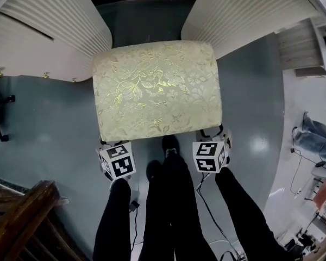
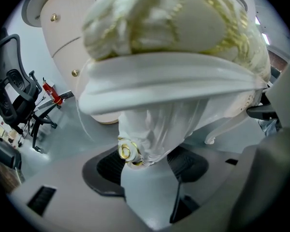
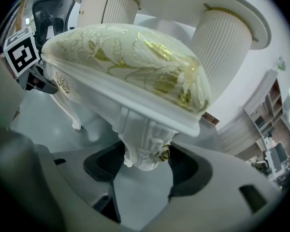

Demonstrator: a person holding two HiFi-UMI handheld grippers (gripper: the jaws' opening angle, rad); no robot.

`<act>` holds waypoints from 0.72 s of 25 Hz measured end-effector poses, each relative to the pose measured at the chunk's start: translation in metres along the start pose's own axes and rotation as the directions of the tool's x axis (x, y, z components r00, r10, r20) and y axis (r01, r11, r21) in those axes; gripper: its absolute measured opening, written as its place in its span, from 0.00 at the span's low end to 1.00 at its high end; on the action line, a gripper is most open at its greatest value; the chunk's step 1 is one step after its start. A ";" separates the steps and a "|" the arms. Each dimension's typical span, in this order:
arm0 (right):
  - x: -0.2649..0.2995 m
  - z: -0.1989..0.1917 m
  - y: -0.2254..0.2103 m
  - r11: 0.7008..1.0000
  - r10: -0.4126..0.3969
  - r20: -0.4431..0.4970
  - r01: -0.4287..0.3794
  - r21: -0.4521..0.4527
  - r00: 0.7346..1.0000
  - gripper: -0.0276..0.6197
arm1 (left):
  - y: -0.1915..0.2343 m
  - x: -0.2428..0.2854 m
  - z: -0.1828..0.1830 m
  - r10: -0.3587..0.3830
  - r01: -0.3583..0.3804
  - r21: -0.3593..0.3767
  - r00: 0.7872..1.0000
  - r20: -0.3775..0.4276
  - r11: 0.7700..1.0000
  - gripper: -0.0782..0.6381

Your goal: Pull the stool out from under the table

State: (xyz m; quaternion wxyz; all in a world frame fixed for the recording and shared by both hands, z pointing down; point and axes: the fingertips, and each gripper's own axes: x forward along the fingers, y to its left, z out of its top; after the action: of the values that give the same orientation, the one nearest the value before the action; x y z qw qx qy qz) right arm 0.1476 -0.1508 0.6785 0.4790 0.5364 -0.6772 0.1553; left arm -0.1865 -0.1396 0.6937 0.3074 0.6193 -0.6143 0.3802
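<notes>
Grey floor [image 1: 54, 124] fills the head view, where the stool [image 1: 157, 88] stands straight ahead of me, its far edge at the table [image 1: 43, 42], with my left gripper [image 1: 111, 145] and right gripper [image 1: 214, 137] equally near at its closest corners. Left gripper view: my jaws clamp the near-left leg [image 2: 154, 129]. Right gripper view: my jaws clamp the near-right leg [image 3: 142, 139], so I judge the pull runs straight back toward me.

From the head view, the stool [image 1: 157, 91] seat hides its own legs.
</notes>
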 end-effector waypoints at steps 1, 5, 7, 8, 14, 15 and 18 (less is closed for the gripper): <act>0.000 0.000 0.000 1.000 -0.005 0.001 0.005 0.002 1.000 0.49 | 0.000 0.000 0.000 -0.001 0.001 0.000 1.000 -0.004 1.000 0.51; 0.000 0.000 0.000 1.000 -0.015 -0.002 0.015 0.007 1.000 0.49 | 0.002 0.000 -0.004 0.005 -0.005 -0.003 1.000 -0.018 1.000 0.51; -0.002 -0.001 0.000 1.000 -0.026 -0.005 0.026 0.013 1.000 0.49 | 0.001 -0.004 -0.006 0.007 -0.008 -0.026 1.000 -0.024 1.000 0.51; -0.003 -0.001 -0.001 0.999 -0.033 -0.007 0.033 0.019 0.999 0.49 | 0.000 -0.006 -0.008 0.006 -0.007 -0.036 1.000 -0.027 0.999 0.51; -0.019 -0.020 -0.004 0.993 -0.056 -0.035 0.059 0.098 0.998 0.49 | -0.003 -0.014 -0.022 0.004 -0.006 -0.047 0.999 -0.044 0.999 0.51; -0.022 -0.024 -0.002 0.994 -0.049 -0.041 0.053 0.099 0.998 0.49 | -0.003 -0.016 -0.024 0.004 -0.006 -0.052 0.999 -0.048 0.999 0.51; -0.028 -0.025 0.006 0.995 -0.027 -0.043 0.031 0.091 0.999 0.48 | -0.004 -0.021 -0.031 0.005 -0.009 -0.064 0.998 -0.063 0.998 0.51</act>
State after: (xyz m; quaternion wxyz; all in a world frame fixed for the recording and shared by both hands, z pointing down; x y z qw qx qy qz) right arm 0.1537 -0.1140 0.6697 0.4702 0.5642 -0.6515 0.1902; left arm -0.1843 -0.1020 0.6919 0.3451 0.5946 -0.6183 0.3808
